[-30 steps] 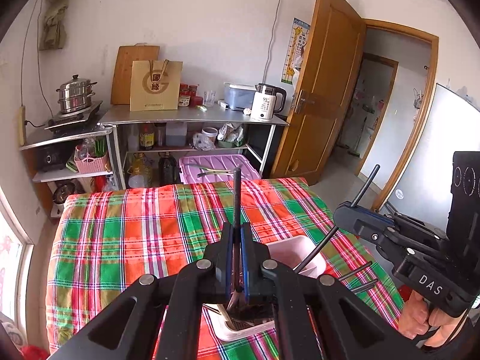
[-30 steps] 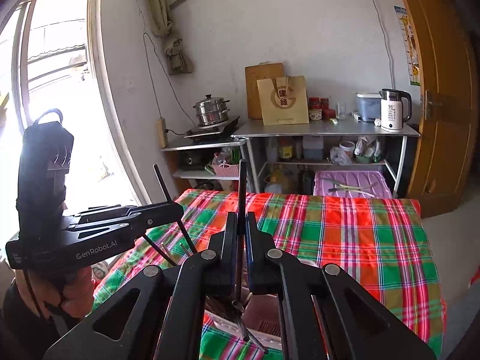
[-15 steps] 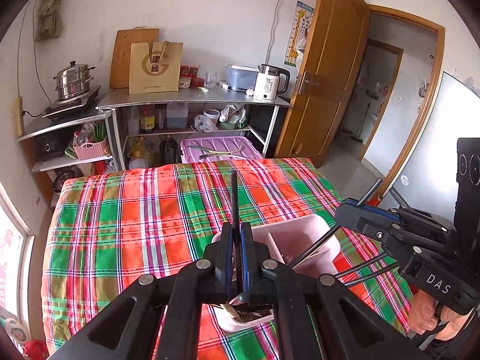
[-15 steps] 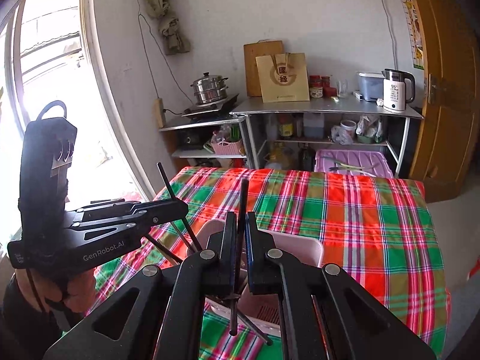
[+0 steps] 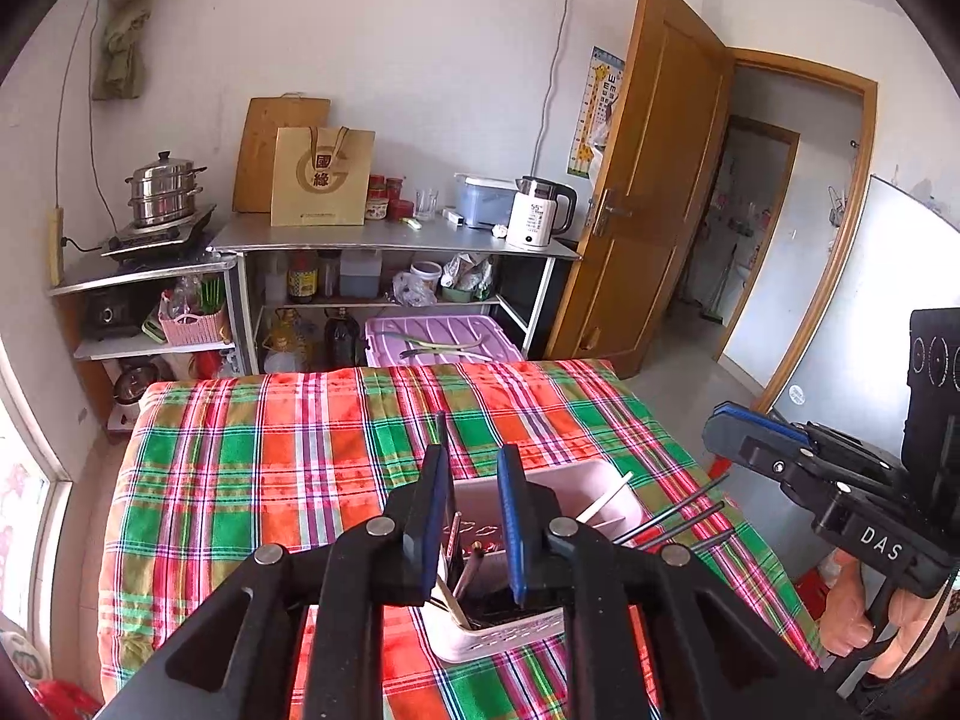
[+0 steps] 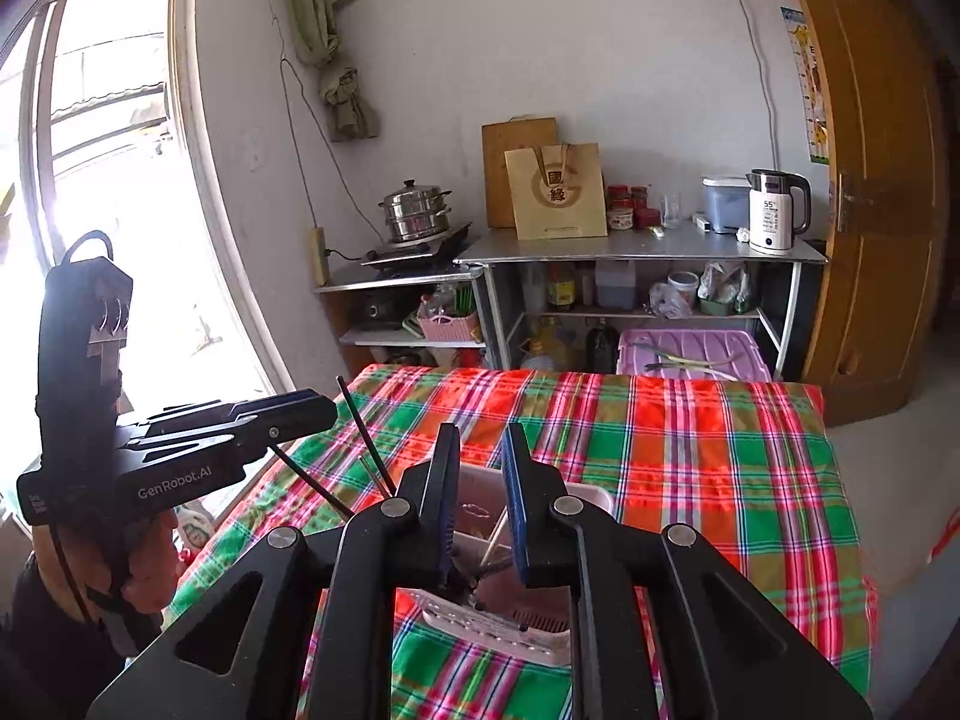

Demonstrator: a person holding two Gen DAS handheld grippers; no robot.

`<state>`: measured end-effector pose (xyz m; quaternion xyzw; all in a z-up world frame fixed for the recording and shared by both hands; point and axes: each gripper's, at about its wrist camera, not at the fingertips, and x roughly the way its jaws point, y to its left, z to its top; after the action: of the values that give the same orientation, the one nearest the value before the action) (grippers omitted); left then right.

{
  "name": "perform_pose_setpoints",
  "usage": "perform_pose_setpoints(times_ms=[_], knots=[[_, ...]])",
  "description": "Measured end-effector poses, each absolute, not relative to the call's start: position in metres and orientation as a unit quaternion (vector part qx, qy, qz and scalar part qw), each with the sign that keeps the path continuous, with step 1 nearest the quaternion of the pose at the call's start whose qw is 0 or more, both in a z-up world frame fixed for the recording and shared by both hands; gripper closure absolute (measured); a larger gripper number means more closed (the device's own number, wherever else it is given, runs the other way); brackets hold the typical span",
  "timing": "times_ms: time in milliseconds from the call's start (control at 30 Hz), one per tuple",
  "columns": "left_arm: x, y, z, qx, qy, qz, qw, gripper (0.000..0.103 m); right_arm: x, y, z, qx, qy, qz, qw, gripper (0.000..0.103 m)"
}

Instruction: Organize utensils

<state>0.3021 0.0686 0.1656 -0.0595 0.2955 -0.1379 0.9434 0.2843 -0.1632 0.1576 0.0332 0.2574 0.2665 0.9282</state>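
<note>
Jaws stand apart on both tools as I hold them above a pink utensil holder (image 5: 543, 483) on the plaid-covered counter (image 5: 252, 468). From the left wrist view, my left gripper (image 5: 474, 519) frames the holder's open top; a dark chopstick (image 5: 442, 429) shows just beside the inner face of its left finger, and I cannot tell whether it rests loose against the pad or stands free in the bin. Nothing is clamped. From the right wrist view, my right gripper (image 6: 483, 501) likewise hangs parted over the same holder (image 6: 591, 495), with pale and dark utensil handles (image 6: 495, 537) visible between its fingers, down in the compartment.

Black chopsticks (image 5: 675, 516) poke out past the holder's rim on the right side of the left view, leaning outward rather than upright. The same kind of sticks (image 6: 363, 429) rise at a slant by the left tool in the right view. I judge both tools are positioned directly over the opening so that anything let go falls into the bin and not onto the cloth.

My reading is that this drop is done or nearly so. The leaning sticks look likely to tip or splay, so the next reach calls for care around them.
</note>
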Motion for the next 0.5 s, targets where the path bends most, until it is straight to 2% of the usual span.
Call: perform_pose_setpoints(times_ms=[300,500], knots=[[0.238,0.074,0.171,-0.059,0.260,-0.130,0.955,0.086,0.234,-0.183,0.161,0.031,0.231,0.264,0.936,0.083],[0.185,0.067,0.155,-0.052,0.245,-0.123,0.960,0.086,0.193,-0.194,0.144,0.030,0.224,0.262,0.938,0.072]])
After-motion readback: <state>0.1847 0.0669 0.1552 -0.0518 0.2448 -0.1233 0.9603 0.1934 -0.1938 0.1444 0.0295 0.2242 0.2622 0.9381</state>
